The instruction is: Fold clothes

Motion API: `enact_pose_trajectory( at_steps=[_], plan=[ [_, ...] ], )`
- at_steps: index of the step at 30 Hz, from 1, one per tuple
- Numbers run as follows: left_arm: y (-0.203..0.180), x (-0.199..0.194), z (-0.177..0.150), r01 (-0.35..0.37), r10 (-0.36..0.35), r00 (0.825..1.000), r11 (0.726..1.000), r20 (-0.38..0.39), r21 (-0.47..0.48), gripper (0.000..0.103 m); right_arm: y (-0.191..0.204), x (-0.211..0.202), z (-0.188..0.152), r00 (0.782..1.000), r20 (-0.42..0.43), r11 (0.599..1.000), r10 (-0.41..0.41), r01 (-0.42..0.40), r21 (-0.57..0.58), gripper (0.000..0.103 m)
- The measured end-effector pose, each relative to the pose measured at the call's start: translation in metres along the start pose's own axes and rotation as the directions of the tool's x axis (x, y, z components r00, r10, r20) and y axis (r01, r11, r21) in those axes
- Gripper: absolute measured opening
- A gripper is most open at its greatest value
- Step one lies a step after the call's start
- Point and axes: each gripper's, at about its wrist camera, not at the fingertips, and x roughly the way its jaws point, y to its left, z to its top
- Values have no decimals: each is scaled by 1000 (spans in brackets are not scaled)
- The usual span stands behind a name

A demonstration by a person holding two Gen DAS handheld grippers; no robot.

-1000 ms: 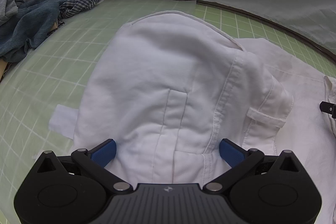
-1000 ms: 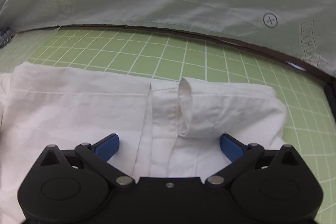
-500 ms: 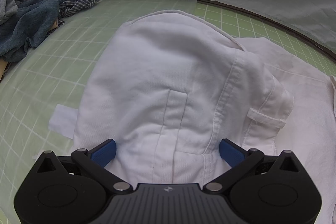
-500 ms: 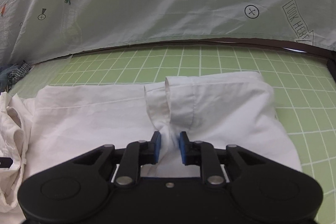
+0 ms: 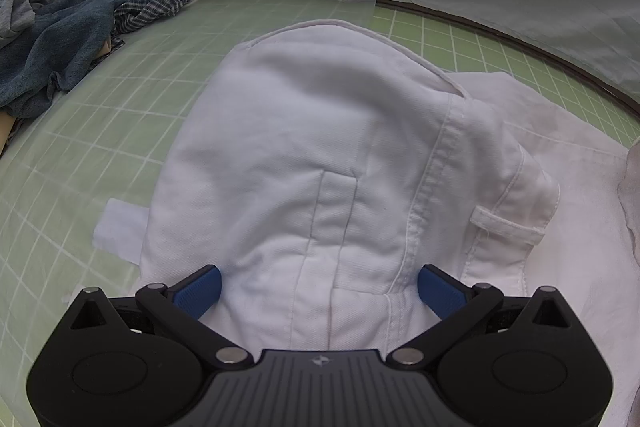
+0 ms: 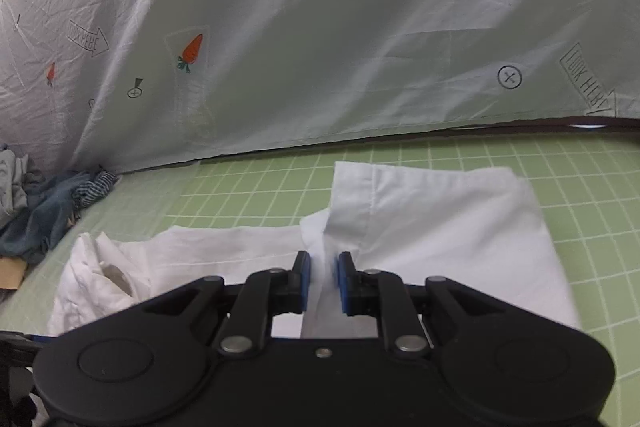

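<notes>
White trousers (image 5: 320, 131) lie on the green grid mat (image 5: 80, 155), waistband and belt loop (image 5: 506, 227) toward my left gripper (image 5: 320, 287). That gripper is open, and its blue pads (image 5: 198, 287) straddle the bunched waist cloth without squeezing it. In the right wrist view the same white garment (image 6: 440, 223) stretches across the mat. My right gripper (image 6: 323, 281) is shut on a fold of its fabric and holds that fold lifted off the mat. A crumpled part (image 6: 100, 267) of the garment lies at the left.
A heap of dark blue, plaid and grey clothes (image 5: 52, 55) sits at the mat's far left, also seen as the clothes heap (image 6: 48, 211). A printed white sheet (image 6: 320, 27) hangs behind the mat's dark back edge. Bare mat (image 6: 580, 179) shows at the right.
The right gripper went from wide open to shut on a fold of the white garment and rose with it, its view tilting up. The left gripper stayed put.
</notes>
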Motion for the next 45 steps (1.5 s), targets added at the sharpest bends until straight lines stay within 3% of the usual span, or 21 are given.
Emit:
enact_pose_trajectory(
  at_steps=[2,5,8,12,17,20,25,30,36,43,45],
  plan=[
    [0,0,0,0,0,1000,1000,-1,0,103,10,11,-8,999,-33,1000,-12,11,-10,16],
    [1,-1,1,1,-1,1000,1000,0,0,103,16,41,-29,985,-146,995,-95,90,-42,17],
    [1,-1,0,2,-2,1000,1000,3,1,103,22,42,-36,982,-136,990,-130,121,-68,19],
    [1,-1,-1,1,-1,1000,1000,8,0,103,31,39,-37,975,-175,986,-140,121,-116,40],
    [2,-1,-2,3,-3,1000,1000,15,0,103,42,24,-47,970,-195,985,-146,123,-124,57],
    [3,-2,-2,6,-6,1000,1000,15,2,103,48,11,-50,966,-205,984,-156,133,-120,81],
    [6,-2,0,26,-26,1000,1000,-4,12,103,47,-15,-54,963,-182,979,-197,185,-80,96],
    [22,-10,8,104,-103,993,994,-57,24,103,40,-37,-59,947,-157,960,-279,274,-51,99],
    [72,-35,7,69,-68,998,997,10,-36,103,35,-46,-63,908,-172,924,-381,378,-50,100],
    [112,-27,-3,54,-57,998,995,-31,-89,103,49,-17,-63,913,-159,922,-376,351,-166,100],
    [115,-25,-4,61,-65,997,992,-37,-107,103,52,-1,-63,901,-163,904,-403,364,-224,94]
  ],
)
